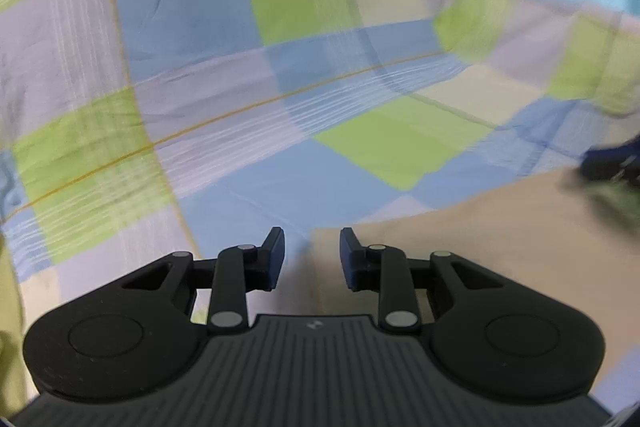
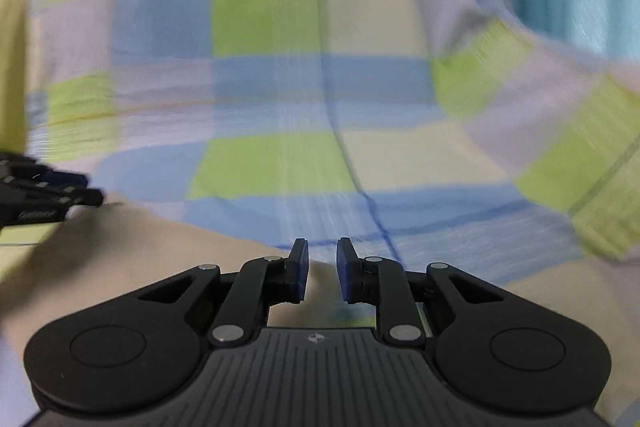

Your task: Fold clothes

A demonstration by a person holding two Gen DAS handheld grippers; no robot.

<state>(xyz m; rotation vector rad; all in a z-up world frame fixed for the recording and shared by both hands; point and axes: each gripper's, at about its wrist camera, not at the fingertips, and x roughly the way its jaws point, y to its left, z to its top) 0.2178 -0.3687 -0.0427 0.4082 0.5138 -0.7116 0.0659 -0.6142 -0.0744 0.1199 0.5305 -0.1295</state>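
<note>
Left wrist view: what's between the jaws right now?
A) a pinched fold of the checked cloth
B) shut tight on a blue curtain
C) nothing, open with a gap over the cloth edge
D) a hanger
C: the left gripper shows a clear gap between its jaws, with only the checked cloth edge and the tan surface visible beyond, nothing clamped.

Two low, close wrist views along their tongs, side by side, sharing the checked cloth (image 1: 280, 47) ahead.
</note>
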